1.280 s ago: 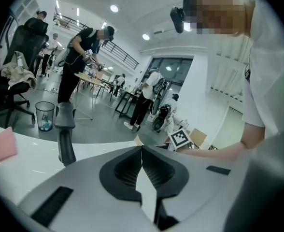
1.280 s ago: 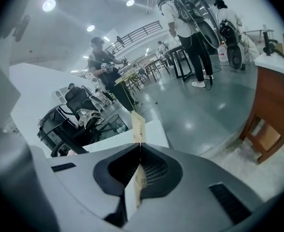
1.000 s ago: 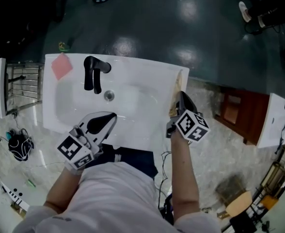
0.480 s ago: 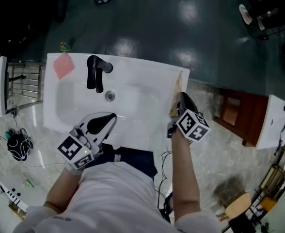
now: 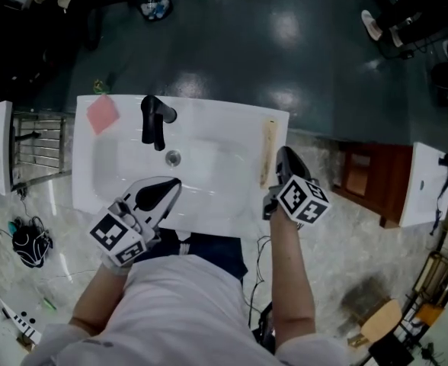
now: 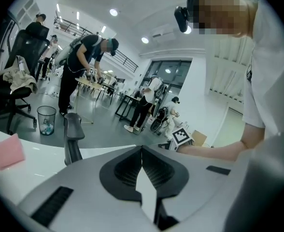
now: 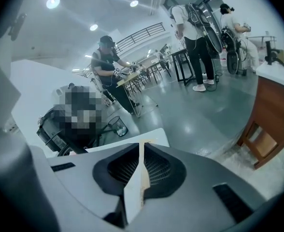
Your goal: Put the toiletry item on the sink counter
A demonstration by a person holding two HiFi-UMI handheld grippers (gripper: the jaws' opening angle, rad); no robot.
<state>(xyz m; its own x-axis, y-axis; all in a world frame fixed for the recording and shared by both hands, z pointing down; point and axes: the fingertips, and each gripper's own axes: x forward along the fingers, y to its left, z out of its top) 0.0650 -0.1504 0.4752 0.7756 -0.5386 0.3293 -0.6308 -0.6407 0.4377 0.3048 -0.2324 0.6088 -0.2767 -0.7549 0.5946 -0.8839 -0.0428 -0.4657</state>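
A long thin tan toiletry item [image 5: 267, 152] lies flat along the right rim of the white sink counter [image 5: 216, 120]. My right gripper [image 5: 282, 152] hovers just beside it, jaws shut and empty; in the right gripper view [image 7: 143, 146] a tan strip shows through the slit between the jaws. My left gripper [image 5: 175, 181] is shut with nothing in it, over the front rim of the basin; its own view [image 6: 142, 149] shows only white counter between the jaws. A pink item [image 5: 102, 113] lies at the counter's back left corner.
A black faucet [image 5: 154, 120] stands at the back of the basin above the drain [image 5: 174, 157]. A metal rack [image 5: 37, 147] is to the left and a wooden cabinet [image 5: 369, 178] to the right. Several people stand at tables in the background [image 6: 86, 62].
The head view has shifted, so the counter sits a little lower and squarer in the frame. Both grippers keep their places and stay shut; the tan item now shows slightly further from the right gripper.
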